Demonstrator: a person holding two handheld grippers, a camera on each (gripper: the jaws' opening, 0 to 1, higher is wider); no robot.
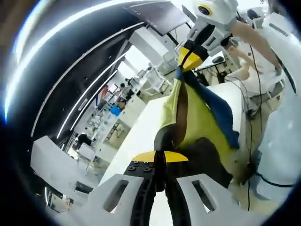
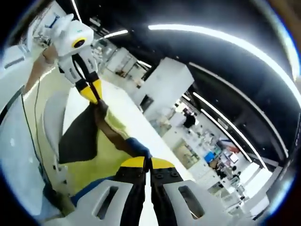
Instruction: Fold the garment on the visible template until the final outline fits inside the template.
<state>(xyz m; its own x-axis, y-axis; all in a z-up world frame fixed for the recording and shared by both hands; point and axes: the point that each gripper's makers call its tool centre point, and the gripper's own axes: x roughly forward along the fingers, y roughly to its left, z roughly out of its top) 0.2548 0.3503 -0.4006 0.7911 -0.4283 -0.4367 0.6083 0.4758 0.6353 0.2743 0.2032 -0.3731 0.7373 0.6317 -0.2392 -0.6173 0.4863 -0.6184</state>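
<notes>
A yellow garment [image 1: 200, 120] with brown and blue parts hangs stretched in the air between both grippers, above a white table [image 1: 136, 136]. In the left gripper view my left gripper [image 1: 160, 157] is shut on one end of it, and the right gripper [image 1: 190, 59] pinches the other end at the top. In the right gripper view my right gripper [image 2: 146, 163] is shut on the garment [image 2: 106, 155], near its blue edge. The left gripper [image 2: 95, 96] holds the far end there, beside a dark hanging panel [image 2: 80, 136]. I cannot make out a template.
A person in white [image 1: 277, 141] stands on the right of the left gripper view, with cables trailing down. White tables and distant people [image 2: 190, 120] fill the room behind, under long ceiling light strips [image 2: 225, 35].
</notes>
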